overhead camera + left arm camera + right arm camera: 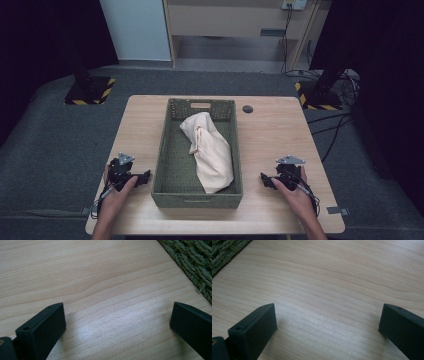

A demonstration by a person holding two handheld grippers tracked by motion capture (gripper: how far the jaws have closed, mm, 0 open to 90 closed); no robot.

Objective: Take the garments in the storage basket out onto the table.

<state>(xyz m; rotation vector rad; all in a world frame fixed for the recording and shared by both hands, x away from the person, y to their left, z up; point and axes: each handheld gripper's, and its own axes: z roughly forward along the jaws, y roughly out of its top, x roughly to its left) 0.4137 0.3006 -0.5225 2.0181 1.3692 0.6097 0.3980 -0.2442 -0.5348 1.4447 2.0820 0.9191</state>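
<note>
A green woven basket (165,150) stands in the middle of the wooden table (270,135). A crumpled cream cloth (208,150) lies inside it, running from the far middle to the near right corner. My left gripper (142,178) rests on the table just left of the basket, open, nothing between its jaws. In the left gripper view its fingers (47,327) are spread wide over bare wood, with the basket's weave (192,262) at the upper right. My right gripper (266,180) rests to the right of the basket, open and empty. The basket's edge (224,251) shows at the upper left of the right gripper view.
A small dark round hole (247,108) sits in the table beyond the basket's far right corner. A strip of tape (337,210) marks the near right corner. Two black stands with yellow-striped bases (90,90) are on the floor beyond, with cables (332,125) at the right.
</note>
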